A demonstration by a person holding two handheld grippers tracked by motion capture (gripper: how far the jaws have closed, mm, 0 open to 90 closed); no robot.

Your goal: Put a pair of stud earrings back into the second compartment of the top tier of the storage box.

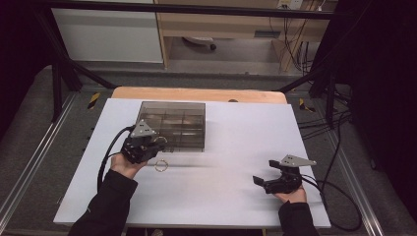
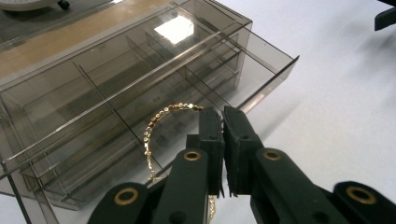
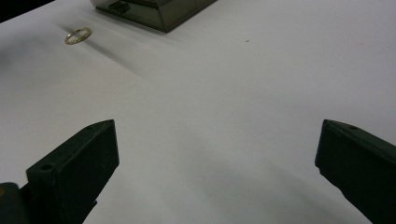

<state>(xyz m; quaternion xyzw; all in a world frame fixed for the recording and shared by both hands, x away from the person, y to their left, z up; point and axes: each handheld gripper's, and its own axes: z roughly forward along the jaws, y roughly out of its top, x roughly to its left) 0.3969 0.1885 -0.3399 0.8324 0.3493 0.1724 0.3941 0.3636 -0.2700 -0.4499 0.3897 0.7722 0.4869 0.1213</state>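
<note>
My smoked acrylic organizer box sits centre-left of the high view. My left gripper, clamped on the gold bead bracelet, hangs just before its compartments (right gripper idle, jaws apart, lower right).

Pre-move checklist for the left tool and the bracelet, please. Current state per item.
1. Left tool shut: ok, the jaws stand nearly together.
2. Bracelet actually gripped: cannot tell. In the left gripper view it runs behind one jaw, not visibly through the gap. In the high view it sits just beside the tool.
3. Box close to the left tool: ok, directly ahead of the jaws.
4. Box compartments free: ok, nothing shows through the smoky walls.
5. Right tool out of the way: ok, open, nothing between the jaws, on the far side of the table.
</note>
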